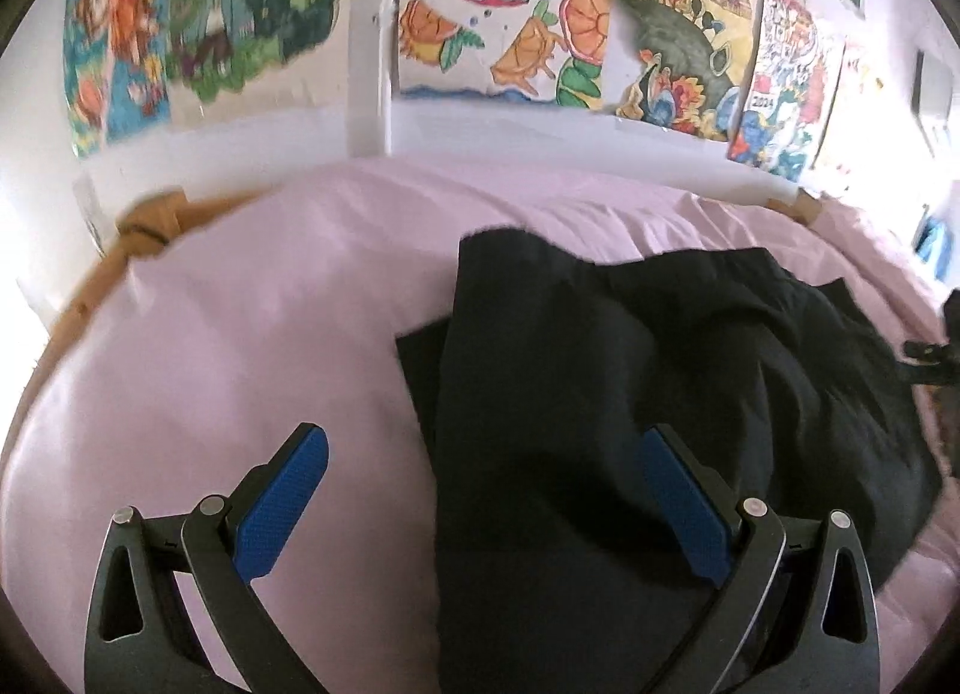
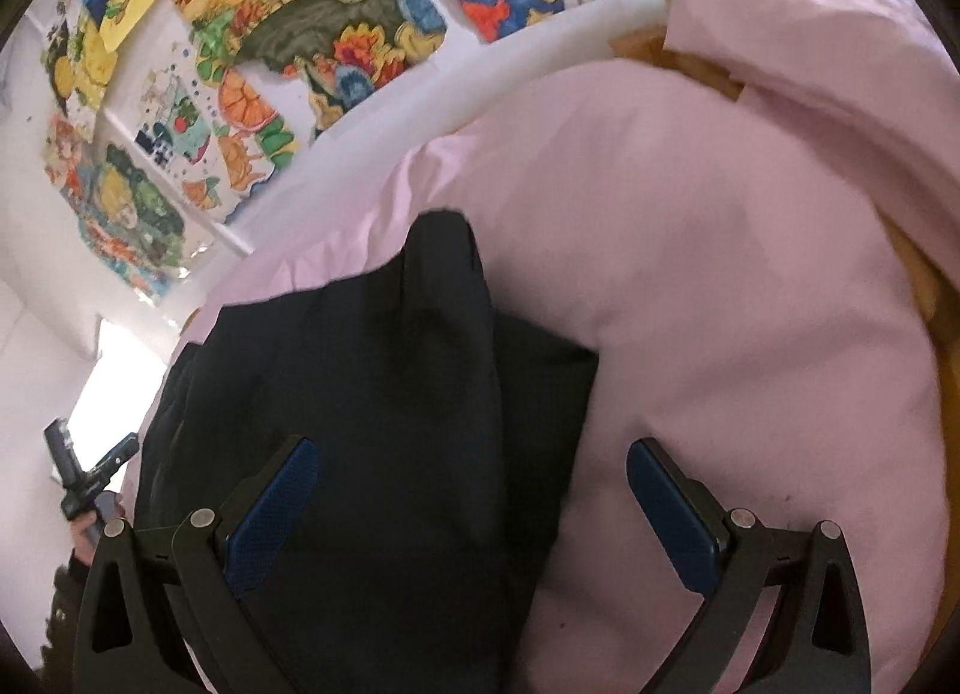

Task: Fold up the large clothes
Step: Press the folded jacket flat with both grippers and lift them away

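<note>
A dark garment (image 1: 630, 394) lies bunched on a pink bedsheet (image 1: 240, 334) below a white wall (image 1: 372, 112) of colourful drawings (image 1: 498, 16), under the left gripper (image 1: 480, 454) and right gripper (image 2: 474, 466), both spread wide and empty.

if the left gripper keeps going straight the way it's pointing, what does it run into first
Most likely the dark navy garment spread on the pale pink bedsheet. The open left gripper aims at its left edge; depth is unclear.

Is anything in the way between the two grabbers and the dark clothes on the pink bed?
No, nothing visible blocks them. The left gripper and right gripper are both open right above the dark garment, which lies alone on the pink sheet.
</note>
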### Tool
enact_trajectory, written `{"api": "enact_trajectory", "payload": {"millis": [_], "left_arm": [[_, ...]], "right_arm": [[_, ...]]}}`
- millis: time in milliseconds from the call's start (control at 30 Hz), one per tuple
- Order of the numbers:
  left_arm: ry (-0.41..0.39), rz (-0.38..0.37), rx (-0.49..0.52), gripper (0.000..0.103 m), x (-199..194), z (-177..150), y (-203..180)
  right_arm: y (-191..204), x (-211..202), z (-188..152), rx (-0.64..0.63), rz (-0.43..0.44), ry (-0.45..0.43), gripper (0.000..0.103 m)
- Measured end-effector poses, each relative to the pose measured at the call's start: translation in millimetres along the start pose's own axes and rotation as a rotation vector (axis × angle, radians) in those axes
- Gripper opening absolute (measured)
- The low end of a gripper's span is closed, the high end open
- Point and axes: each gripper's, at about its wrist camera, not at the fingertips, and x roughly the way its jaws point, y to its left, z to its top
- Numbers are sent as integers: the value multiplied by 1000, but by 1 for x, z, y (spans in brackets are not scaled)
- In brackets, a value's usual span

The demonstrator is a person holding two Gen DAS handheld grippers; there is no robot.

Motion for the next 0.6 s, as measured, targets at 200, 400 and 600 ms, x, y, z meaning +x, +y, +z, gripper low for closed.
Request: {"api": "enact_trajectory", "payload": {"millis": [200,400,600], "left_arm": [[69,-160,-54,102,3,-7,24],[184,-251,-26,102,23,-9,23],[273,-348,8,102,45,-11,22]], "right_arm": [[2,10,-10,-50,111,93,103],[1,28,-22,-93,122,163,103],[-7,39,-25,-79,163,194,103]]}}
